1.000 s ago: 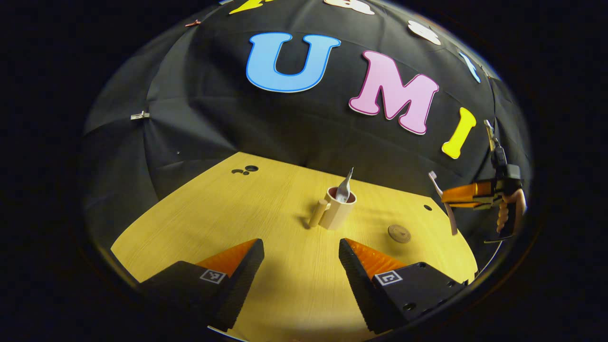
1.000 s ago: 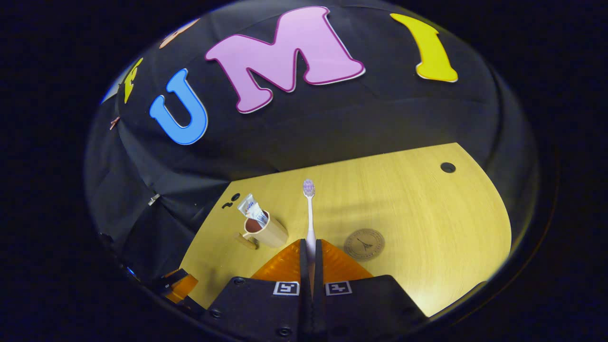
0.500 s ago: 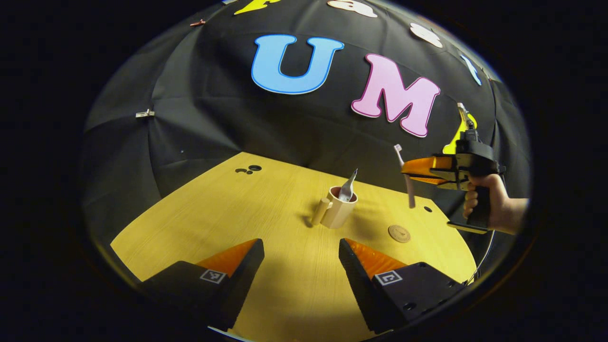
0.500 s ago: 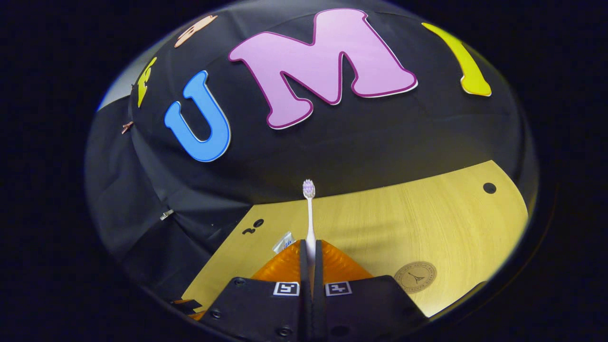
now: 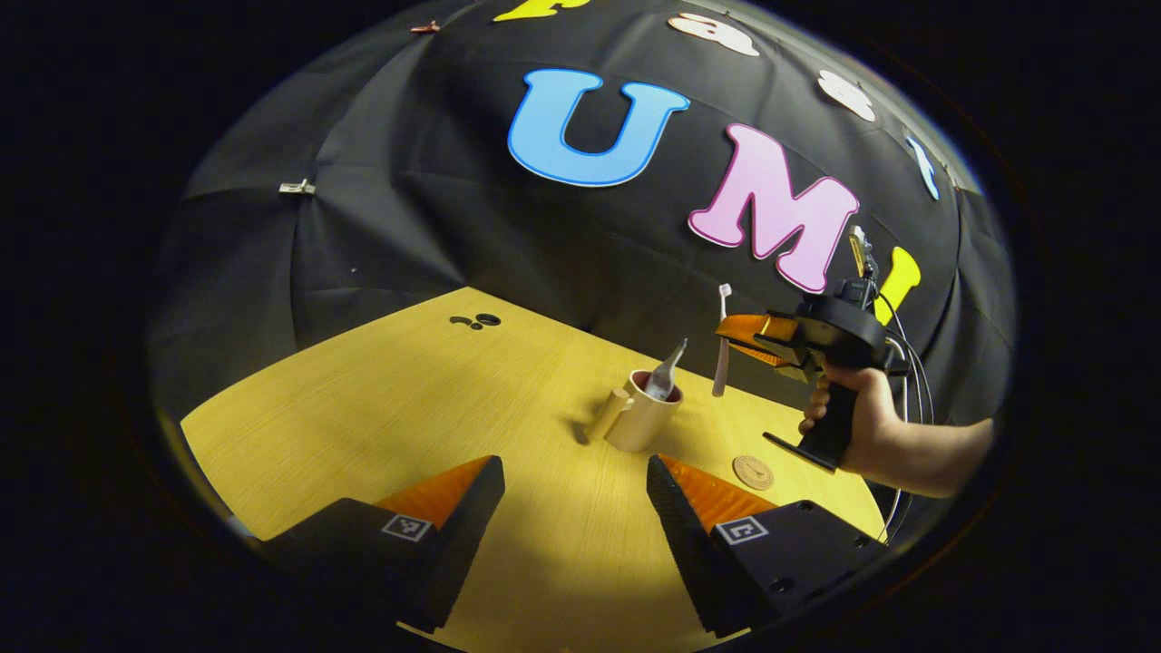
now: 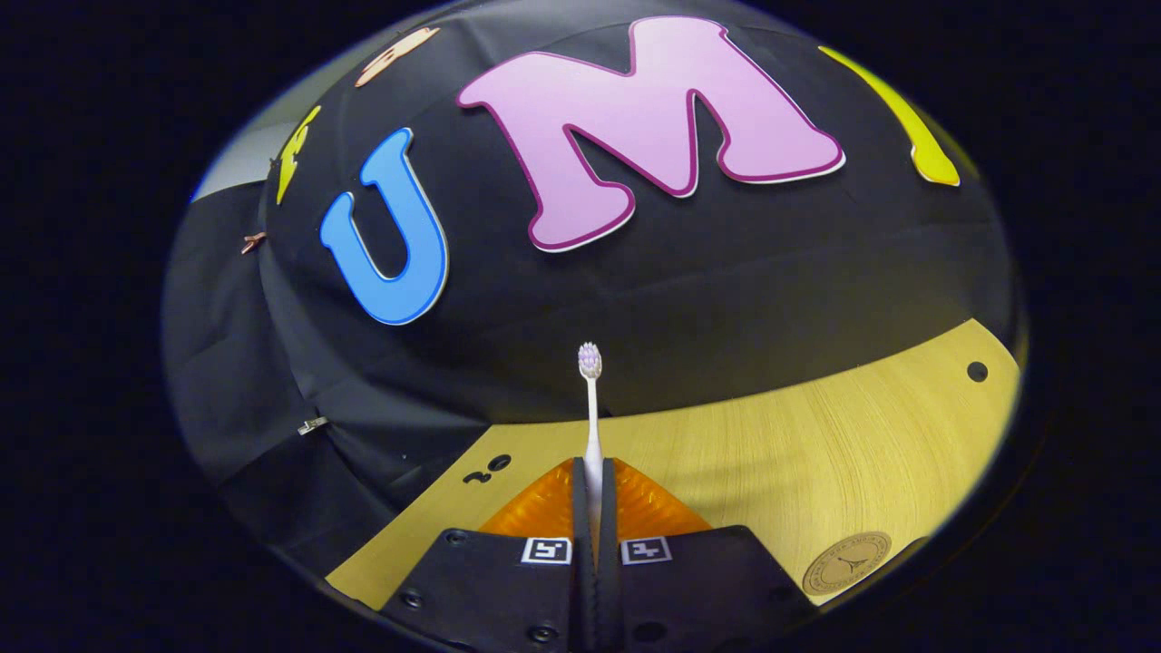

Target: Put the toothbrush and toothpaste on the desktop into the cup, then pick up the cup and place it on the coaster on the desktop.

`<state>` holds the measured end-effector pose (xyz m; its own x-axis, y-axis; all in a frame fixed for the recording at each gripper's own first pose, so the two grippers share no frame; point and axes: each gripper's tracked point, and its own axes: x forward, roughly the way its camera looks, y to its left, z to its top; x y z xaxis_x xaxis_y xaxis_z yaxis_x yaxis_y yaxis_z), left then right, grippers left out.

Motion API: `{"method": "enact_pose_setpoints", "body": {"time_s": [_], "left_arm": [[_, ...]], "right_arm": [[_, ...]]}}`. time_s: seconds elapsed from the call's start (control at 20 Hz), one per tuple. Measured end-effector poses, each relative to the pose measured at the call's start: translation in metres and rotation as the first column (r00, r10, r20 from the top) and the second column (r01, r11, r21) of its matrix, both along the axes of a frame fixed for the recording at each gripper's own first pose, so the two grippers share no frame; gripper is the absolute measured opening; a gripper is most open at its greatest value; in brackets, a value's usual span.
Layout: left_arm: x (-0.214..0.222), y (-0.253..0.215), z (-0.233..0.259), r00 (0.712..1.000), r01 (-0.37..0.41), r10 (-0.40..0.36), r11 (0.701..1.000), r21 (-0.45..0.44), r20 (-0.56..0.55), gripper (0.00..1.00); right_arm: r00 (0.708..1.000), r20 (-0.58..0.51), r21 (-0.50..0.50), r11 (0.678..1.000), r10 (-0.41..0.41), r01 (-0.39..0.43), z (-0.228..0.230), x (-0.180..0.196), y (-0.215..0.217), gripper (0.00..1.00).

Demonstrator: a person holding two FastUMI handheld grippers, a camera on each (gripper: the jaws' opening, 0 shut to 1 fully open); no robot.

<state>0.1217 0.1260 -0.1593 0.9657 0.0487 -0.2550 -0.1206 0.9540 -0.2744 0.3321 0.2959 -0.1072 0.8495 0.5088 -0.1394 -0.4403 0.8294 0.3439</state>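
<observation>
Hanging upright in the air just right of the cup [image 5: 642, 419], the toothbrush [image 5: 720, 340] is clenched by the right gripper [image 5: 736, 332], handle end down, probably ready to drop in beside the toothpaste [image 5: 667, 370]. The left gripper [image 5: 573, 508], released, waits near the cup; the coaster [image 5: 753, 472] lies to the cup's right.

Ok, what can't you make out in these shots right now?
- Right gripper view: toothbrush handle's lower part, hidden between the right gripper's shut fingers.
- Right gripper view: coaster print, too small, its lower edge cut off.
- Left gripper view: toothpaste bottom, hidden inside the cup.
</observation>
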Motion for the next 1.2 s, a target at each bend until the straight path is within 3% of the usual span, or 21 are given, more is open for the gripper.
{"method": "enact_pose_setpoints", "body": {"time_s": [0.3, 0.6, 0.95, 1.05, 1.1, 1.15, 1.2], "left_arm": [[0.001, 0.029, -0.01, 0.998, -0.06, 0.061, 0.998, -0.019, 0.008, 0.97], [0.008, 0.029, -0.02, 0.998, -0.045, 0.046, 0.999, -0.015, 0.032, 0.98], [0.019, 0.008, -0.032, 0.999, 0.031, -0.032, 0.999, 0.014, 0.032, 0.97], [0.026, 0.004, -0.029, 0.998, 0.049, -0.05, 0.998, 0.027, 0.035, 0.97], [0.031, 0.003, -0.029, 0.998, 0.06, -0.061, 0.998, 0.034, 0.035, 0.98], [0.037, 0.001, -0.028, 0.997, 0.073, -0.074, 0.996, 0.042, 0.035, 0.97], [0.041, -0.001, -0.026, 0.995, 0.09, -0.091, 0.995, 0.053, 0.032, 0.97]], "right_arm": [[0.998, 0.039, 0.088, 0.995, -0.048, 0.045, -0.017, 0.019, 0.007, 0.05], [0.985, 0.088, 0.165, 0.977, -0.151, 0.135, -0.036, 0.019, 0.003, 0.05], [0.973, 0.172, 0.085, 0.987, -0.151, 0.139, -0.053, -0.009, 0.012, 0.06], [0.978, 0.161, 0.057, 0.991, -0.132, 0.124, -0.055, -0.018, 0.007, 0.13], [0.976, 0.166, 0.042, 0.99, -0.139, 0.134, -0.056, -0.02, -0.002, 0.22], [0.973, 0.182, 0.035, 0.99, -0.141, 0.137, -0.05, -0.024, -0.014, 0.65], [0.97, 0.195, 0.021, 0.989, -0.148, 0.147, -0.047, -0.027, -0.028, 0.69]]}}
